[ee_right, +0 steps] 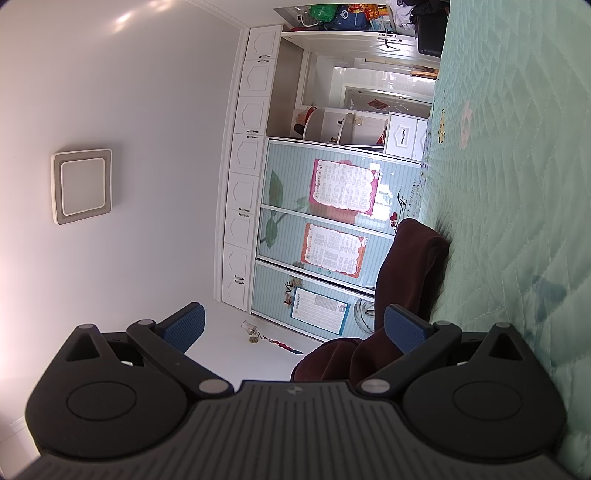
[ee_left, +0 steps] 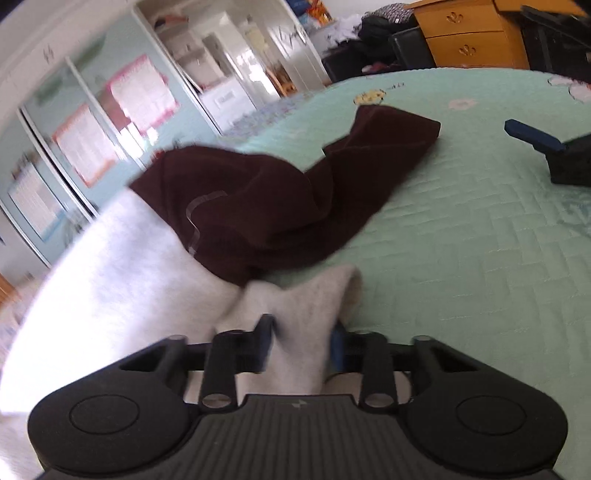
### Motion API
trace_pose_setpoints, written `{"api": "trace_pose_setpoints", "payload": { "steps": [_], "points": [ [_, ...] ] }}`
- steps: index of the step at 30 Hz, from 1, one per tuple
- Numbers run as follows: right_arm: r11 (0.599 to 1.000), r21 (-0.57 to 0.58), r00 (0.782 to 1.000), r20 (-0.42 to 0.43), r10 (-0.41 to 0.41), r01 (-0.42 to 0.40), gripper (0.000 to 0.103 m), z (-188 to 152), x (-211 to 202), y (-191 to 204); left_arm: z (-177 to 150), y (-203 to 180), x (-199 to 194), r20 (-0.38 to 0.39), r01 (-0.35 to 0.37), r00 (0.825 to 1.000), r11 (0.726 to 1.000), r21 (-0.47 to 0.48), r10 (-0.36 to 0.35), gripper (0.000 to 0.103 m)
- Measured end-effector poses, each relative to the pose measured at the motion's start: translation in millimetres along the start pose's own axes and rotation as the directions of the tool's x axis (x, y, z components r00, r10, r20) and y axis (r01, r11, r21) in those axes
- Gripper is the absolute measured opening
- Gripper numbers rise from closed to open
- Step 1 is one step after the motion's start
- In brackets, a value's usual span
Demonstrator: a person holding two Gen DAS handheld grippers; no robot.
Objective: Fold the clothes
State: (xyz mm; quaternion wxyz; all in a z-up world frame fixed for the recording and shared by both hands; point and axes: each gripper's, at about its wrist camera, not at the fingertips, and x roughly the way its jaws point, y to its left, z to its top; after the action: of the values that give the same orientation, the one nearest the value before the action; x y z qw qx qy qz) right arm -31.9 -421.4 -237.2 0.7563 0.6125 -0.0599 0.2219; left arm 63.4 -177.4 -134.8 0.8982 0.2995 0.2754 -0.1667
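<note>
A light grey garment point(ee_left: 122, 266) lies on the near left of the bed. A bunched fold of it rises between the blue pads of my left gripper point(ee_left: 301, 338), which is shut on it. A dark maroon garment point(ee_left: 266, 199) lies crumpled beyond, partly on top of the grey one, with one end stretching toward the far right. In the right wrist view, rolled sideways, my right gripper point(ee_right: 295, 325) is open with nothing between its fingers. The maroon garment point(ee_right: 406, 266) sits just behind its right finger. One blue finger point(ee_left: 532, 136) of that gripper shows at the right of the left wrist view.
A mint green quilted bedspread point(ee_left: 461, 240) covers the bed point(ee_right: 517, 184). Sliding wardrobe doors point(ee_left: 92, 147) with posters stand past the bed's left edge. A wooden drawer unit point(ee_left: 469, 33) and a pile of dark clothes point(ee_left: 376, 26) are at the far end.
</note>
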Motion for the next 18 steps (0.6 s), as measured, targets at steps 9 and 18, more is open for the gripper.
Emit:
{"api": "trace_pose_setpoints", "payload": {
  "steps": [9, 18],
  "points": [
    [1.000, -0.001, 1.000, 0.001, 0.000, 0.000, 0.103, -1, 0, 1, -2, 59, 4, 0.018, 0.242, 0.966, 0.871, -0.428, -0.260, 0.014],
    [1.000, -0.001, 1.000, 0.002, 0.000, 0.000, 0.103, 0, 0, 0, -9, 171, -18, 0.407, 0.566, 0.807, 0.365, -0.740, -0.428, 0.007]
  ]
}}
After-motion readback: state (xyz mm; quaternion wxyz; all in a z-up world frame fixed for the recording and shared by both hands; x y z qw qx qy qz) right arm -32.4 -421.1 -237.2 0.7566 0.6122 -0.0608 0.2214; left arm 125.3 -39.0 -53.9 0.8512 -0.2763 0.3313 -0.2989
